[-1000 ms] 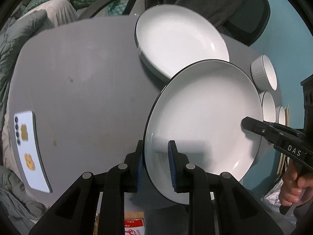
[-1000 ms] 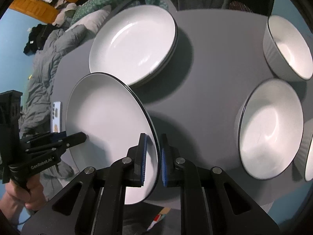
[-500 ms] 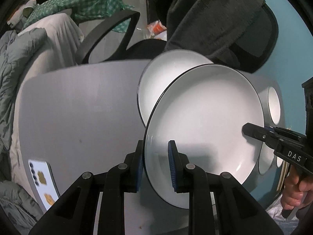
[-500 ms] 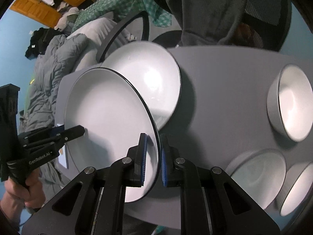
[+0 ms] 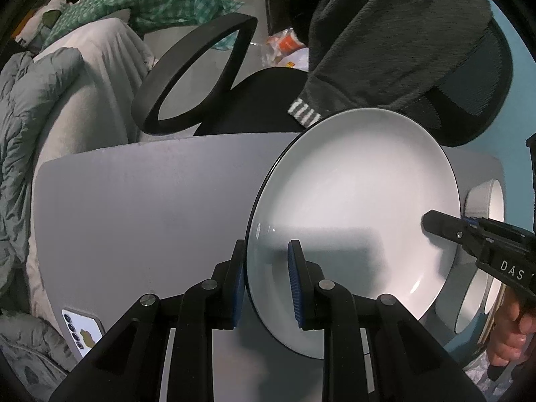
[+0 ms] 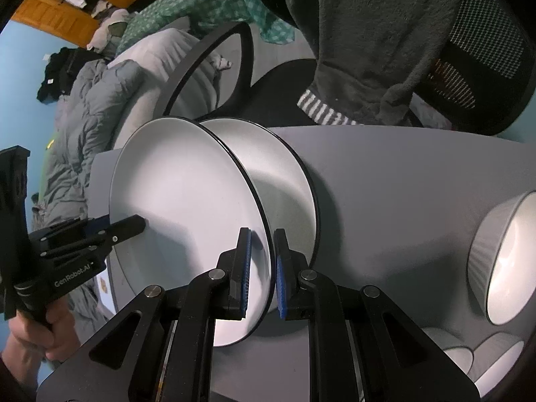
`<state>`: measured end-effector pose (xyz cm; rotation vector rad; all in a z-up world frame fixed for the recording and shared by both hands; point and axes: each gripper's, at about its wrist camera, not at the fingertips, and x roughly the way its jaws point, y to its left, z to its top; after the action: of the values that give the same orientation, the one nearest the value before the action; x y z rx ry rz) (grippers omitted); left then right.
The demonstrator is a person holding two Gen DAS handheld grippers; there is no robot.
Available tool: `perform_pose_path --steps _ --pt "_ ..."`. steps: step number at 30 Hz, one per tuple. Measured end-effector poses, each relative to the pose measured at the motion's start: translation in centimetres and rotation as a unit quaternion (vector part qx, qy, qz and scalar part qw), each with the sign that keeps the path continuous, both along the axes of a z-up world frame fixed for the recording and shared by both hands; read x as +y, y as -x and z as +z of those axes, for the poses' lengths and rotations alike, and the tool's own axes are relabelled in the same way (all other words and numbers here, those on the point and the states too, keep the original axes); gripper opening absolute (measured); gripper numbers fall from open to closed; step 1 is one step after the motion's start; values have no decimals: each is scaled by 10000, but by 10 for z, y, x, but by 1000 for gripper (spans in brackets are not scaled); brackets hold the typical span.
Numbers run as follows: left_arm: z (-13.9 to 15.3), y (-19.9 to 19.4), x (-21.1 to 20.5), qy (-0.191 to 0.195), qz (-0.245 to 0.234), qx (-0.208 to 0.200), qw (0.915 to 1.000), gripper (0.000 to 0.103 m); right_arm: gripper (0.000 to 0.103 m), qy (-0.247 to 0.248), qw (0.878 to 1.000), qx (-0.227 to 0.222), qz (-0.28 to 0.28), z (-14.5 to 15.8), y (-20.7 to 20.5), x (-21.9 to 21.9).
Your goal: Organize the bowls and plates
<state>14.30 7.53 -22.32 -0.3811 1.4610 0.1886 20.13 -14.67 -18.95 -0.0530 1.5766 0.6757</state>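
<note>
A white plate with a dark rim (image 5: 355,207) is held between both grippers above the grey table (image 5: 140,207). My left gripper (image 5: 266,278) is shut on its near-left rim. My right gripper (image 6: 261,268) is shut on its opposite rim and also shows in the left wrist view (image 5: 445,226). In the right wrist view the held plate (image 6: 181,214) hangs just over a second white plate (image 6: 281,181) lying on the table, covering its left part. White bowls (image 6: 506,261) stand at the right.
A phone (image 5: 82,331) lies at the table's near-left edge. An office chair (image 5: 201,67) draped with a dark fleece (image 5: 385,33) stands behind the table. Grey bedding (image 5: 30,107) is at the left. More bowls (image 6: 492,358) sit at the near right.
Both grippers have carried the held plate away from me toward the far side of the table, so it now overlaps the plate lying there. Both grips are unchanged.
</note>
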Motion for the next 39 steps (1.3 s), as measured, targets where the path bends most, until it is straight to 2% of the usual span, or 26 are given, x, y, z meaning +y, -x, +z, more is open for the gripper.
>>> perform_pose_path --steps 12,20,22,25,29,39 --pt "-10 -13 -6 -13 -108 185 9998 23 15 195 9996 212 -24 -15 -19 4" --pt "-13 -17 -9 -23 -198 251 9995 23 16 375 9991 201 -8 -16 -21 5" --pt "-13 -19 -9 -42 -208 268 9994 23 19 398 9989 257 9 -17 -22 6" --pt "-11 -20 -11 -116 -246 211 9994 24 29 442 9985 323 48 -16 -22 11" --pt "-5 -18 -14 -179 -278 88 9994 29 39 585 9980 193 153 -8 -17 16" --pt "18 -7 -19 -285 -174 -159 9993 44 40 935 9954 27 186 -2 -8 17"
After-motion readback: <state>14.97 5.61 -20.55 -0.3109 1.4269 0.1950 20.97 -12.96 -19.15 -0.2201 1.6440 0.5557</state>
